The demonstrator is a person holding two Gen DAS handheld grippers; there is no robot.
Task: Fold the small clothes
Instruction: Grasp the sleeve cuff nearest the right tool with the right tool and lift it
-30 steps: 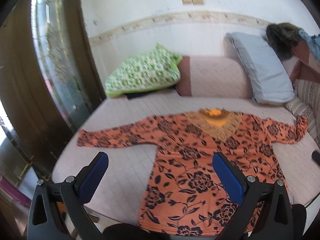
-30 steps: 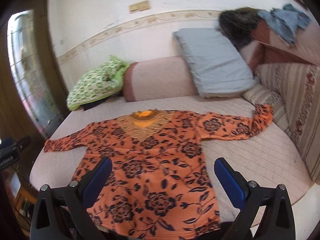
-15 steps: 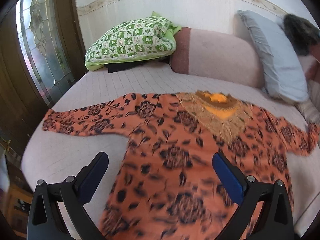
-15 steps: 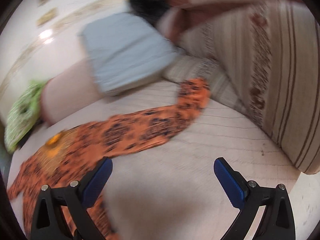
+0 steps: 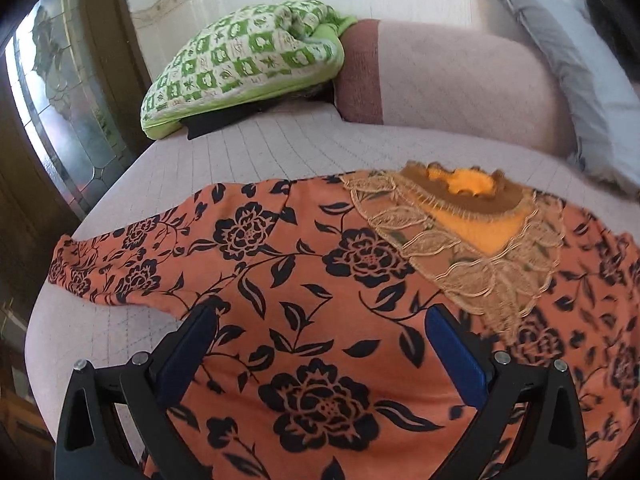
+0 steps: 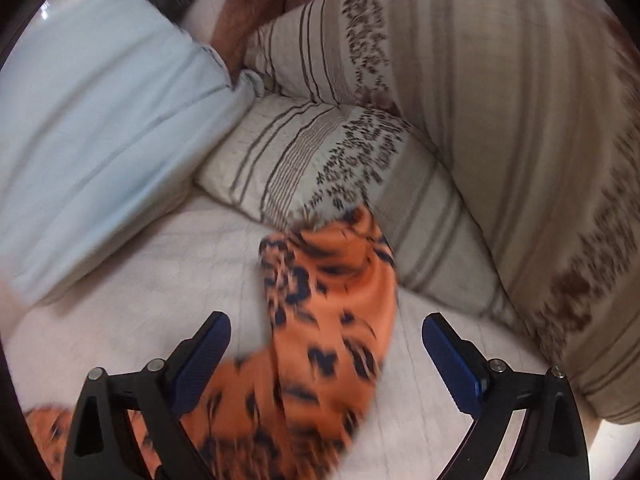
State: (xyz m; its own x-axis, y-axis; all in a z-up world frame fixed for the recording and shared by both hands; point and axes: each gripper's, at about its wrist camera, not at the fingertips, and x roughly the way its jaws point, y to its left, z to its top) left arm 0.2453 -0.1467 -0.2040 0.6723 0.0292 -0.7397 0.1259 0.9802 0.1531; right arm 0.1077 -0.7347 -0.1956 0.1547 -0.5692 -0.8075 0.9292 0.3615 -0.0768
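1. Left gripper [image 5: 318, 330]: jaws spread wide, blue pads holding nothing, hovering over the chest of the orange floral blouse [image 5: 320, 280]; whether the pads brush the fabric cannot be told.
2. Right gripper [image 6: 326, 338]: jaws likewise spread wide and empty, straddling the blouse's sleeve [image 6: 332, 304], which runs up between the two fingers without visible pinching; the view is motion-blurred.
3. Orange floral blouse: lies face up and spread flat on the quilted bed cover [image 5: 248, 152], neckline toward the pillows. Its lace yoke [image 5: 472, 248] with a yellow centre sits just ahead of the left gripper's right finger.
4. One sleeve [image 5: 120, 264] extends flat toward the bed's edge in the left wrist view. In the right wrist view the other sleeve's cuff reaches, and appears to touch, the striped pillow [image 6: 320, 160].
5. Surroundings, left wrist view: a green checked pillow [image 5: 248, 60] rests on a dark item beside a pink bolster [image 5: 452, 80]; a grey pillow [image 5: 580, 80] leans at the far right; a leaded-glass door [image 5: 68, 100] stands beside the bed.
6. Surroundings, right wrist view: a pale blue pillow [image 6: 100, 120] lies next to the striped pillow, and a large striped cushion [image 6: 520, 120] rises behind.
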